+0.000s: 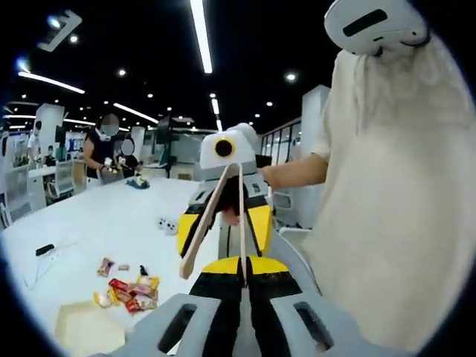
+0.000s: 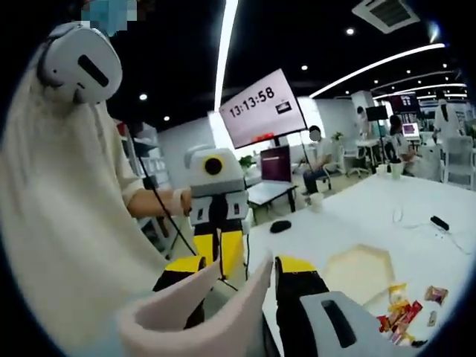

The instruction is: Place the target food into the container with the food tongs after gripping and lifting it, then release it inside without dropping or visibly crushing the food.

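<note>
Both claws raised off the white worktop: right claw pinches the beige food tongs, left claw looks pressed together and empty; next, lower tongs slowly onto one wrapped snack in the pile beside the hexagonal container, squeezing gently.

Both raised above the white table and facing each other: left gripper clamped on the wooden tongs, right gripper clamped on a pale soft sheet, a cream-sleeved forearm reaching behind the opposite gripper.
</note>
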`<state>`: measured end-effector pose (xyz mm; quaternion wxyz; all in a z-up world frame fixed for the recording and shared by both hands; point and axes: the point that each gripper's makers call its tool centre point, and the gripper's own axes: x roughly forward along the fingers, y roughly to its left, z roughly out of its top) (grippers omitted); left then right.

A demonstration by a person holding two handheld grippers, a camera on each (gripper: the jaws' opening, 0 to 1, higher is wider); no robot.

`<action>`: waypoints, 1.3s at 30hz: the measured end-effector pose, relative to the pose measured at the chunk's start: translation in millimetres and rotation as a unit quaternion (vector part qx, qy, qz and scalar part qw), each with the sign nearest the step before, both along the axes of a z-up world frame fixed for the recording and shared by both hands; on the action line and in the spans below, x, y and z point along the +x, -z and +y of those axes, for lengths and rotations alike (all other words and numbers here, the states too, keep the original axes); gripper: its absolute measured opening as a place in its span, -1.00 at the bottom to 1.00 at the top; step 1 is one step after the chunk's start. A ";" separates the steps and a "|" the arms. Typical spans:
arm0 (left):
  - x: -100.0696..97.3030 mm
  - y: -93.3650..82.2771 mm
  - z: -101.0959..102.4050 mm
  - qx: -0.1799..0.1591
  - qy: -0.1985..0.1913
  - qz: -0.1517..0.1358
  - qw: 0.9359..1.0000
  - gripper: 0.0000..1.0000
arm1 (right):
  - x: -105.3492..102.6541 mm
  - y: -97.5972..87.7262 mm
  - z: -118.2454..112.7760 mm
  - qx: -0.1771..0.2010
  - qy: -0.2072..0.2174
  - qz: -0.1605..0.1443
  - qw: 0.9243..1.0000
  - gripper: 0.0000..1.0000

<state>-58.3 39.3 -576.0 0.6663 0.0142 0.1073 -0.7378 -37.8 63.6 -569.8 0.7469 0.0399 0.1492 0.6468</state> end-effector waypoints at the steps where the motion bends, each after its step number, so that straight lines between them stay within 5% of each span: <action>1: -0.6 0.1 0.2 0.001 0.001 0.000 1.000 -1.00 | -0.6 0.5 0.3 0.000 -0.001 0.001 1.000 -0.29; 17: 7.7 8.7 12.2 0.035 -0.027 -0.015 0.999 -0.96 | 10.8 3.4 -13.3 -0.002 0.033 0.014 0.999 -0.46; 27: 2.8 9.6 3.6 0.029 -0.018 -0.032 0.999 -0.97 | 6.7 3.6 -14.4 -0.017 0.027 0.010 0.999 -0.45; 39: 3.2 5.4 7.5 0.020 -0.019 -0.018 0.999 -1.00 | 7.0 2.9 -12.4 -0.026 0.017 0.014 0.999 -0.41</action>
